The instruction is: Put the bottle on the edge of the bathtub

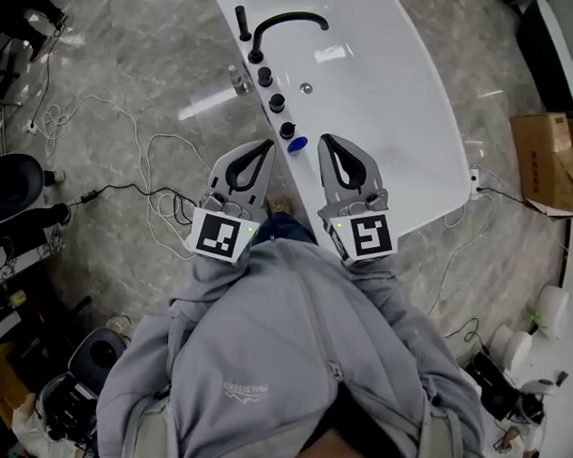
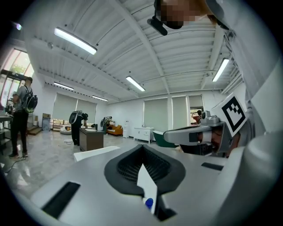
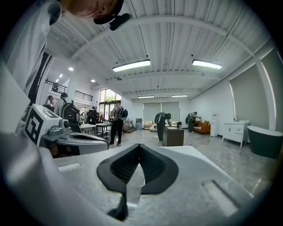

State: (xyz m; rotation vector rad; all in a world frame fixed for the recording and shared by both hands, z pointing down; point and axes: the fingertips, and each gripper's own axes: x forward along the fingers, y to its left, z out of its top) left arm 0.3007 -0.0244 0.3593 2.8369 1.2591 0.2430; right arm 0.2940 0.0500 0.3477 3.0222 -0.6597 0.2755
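We held both grippers up in front of our chest, side by side and slightly apart, pointing away from us and close to level. Our left gripper [image 1: 269, 144] had its jaws closed, tip against tip. Our right gripper [image 1: 325, 140] matched it, its jaws also together at the tips. The left marker cube [image 1: 219, 235] and the right marker cube [image 1: 365, 235] sat at the near ends, just beyond our grey sleeves [image 1: 401, 307], which covered both arms. Each gripper showed at the side of the other's view.
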